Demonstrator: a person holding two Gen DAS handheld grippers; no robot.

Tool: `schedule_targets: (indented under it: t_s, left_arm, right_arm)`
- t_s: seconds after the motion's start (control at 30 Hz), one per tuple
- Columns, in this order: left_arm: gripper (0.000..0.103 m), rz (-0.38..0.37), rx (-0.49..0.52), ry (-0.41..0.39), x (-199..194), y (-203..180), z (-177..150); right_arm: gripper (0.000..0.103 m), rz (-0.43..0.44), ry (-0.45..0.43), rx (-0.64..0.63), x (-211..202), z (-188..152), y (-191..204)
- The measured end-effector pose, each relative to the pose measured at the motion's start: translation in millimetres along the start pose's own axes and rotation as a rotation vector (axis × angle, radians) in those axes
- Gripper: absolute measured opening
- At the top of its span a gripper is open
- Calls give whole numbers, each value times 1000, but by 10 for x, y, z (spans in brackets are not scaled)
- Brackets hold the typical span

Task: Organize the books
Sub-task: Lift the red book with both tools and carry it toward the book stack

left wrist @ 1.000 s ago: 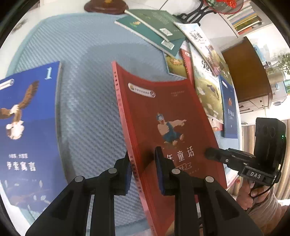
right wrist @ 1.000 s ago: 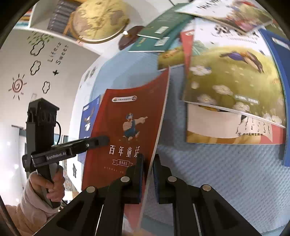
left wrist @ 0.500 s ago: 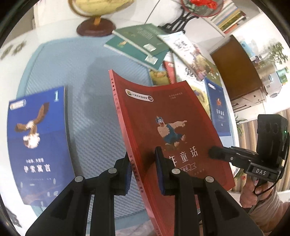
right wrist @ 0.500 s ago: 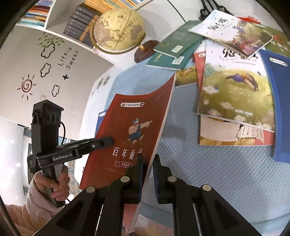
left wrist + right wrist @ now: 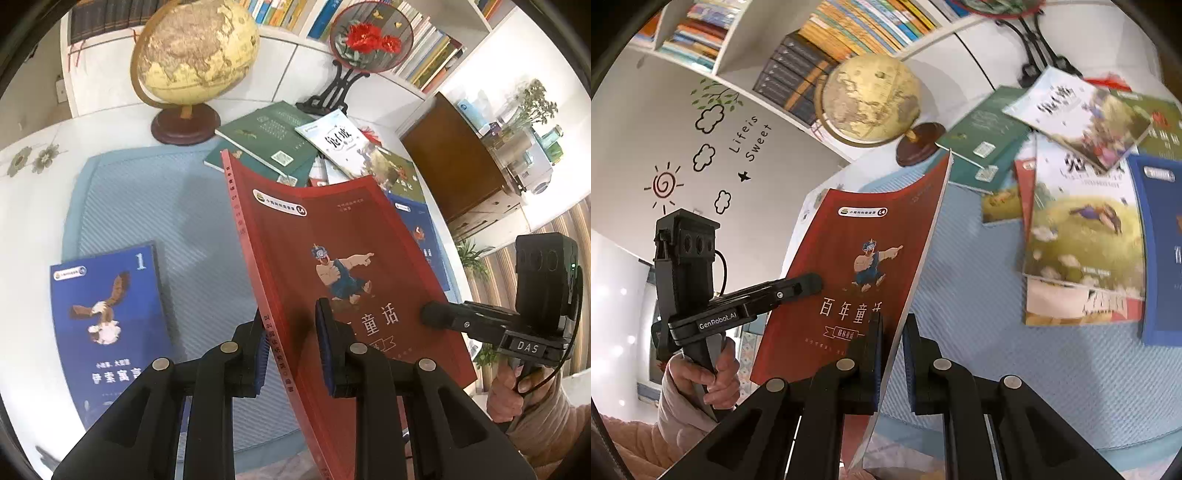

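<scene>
A thin red book [image 5: 332, 236] with a cartoon figure on its cover hangs above the blue mat [image 5: 147, 199], bowed and held at both lower corners. My left gripper [image 5: 291, 350] is shut on its spine side. My right gripper [image 5: 892, 354] is shut on its page edge, and its finger [image 5: 443, 314] reaches onto the cover from the right in the left wrist view. The red book [image 5: 860, 258] fills the left middle of the right wrist view, with the left gripper's finger [image 5: 798, 284] on its cover. A blue book [image 5: 107, 310] marked 1 lies flat at the mat's left.
A heap of overlapping books [image 5: 1082, 206] covers the mat's right side, green ones [image 5: 269, 140] at the back. A globe [image 5: 192, 55] and a round flower ornament [image 5: 369, 37] stand behind on the white table. Bookshelves [image 5: 827, 37] line the wall. A brown cabinet [image 5: 454, 162] stands right.
Both grippers have lifted the red book straight up off the mat. The mat and lying books look smaller, and the globe and shelves have come into view.
</scene>
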State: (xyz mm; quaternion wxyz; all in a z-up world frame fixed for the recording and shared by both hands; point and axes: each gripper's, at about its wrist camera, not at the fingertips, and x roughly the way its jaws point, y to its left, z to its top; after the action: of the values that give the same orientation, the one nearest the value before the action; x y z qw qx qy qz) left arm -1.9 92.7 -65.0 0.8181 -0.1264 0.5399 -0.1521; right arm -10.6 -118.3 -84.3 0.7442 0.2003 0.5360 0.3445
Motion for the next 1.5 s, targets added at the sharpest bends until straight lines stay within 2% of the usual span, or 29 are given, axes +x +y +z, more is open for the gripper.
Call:
schedule_targets:
  t_s: [0.3,0.63,0.73,0.83,1.2,1.5]
  left_arm:
    - [20,18,-32,-35,-220,332,-20]
    - [20,50,-108,-59,-427,891,-168]
    - [20,64,-127,-63,-467,1048,-209]
    - [20,69,-146,-62,-493,1198,-237]
    - [20,81,-200,-49,-490,1606,-335]
    - [20,92,-264,-7,-307,1964,-436]
  right_arm:
    - [10,11,7,-67,168,89,382]
    - [11,36,79,-134,659,136,786]
    - [11,70,100,-112,800,147,855]
    - [11,66,118,-121,948,149,938]
    - [12,64,184,-149,1361,171,1155]
    - [12,47,250,-149,1759,206,1202]
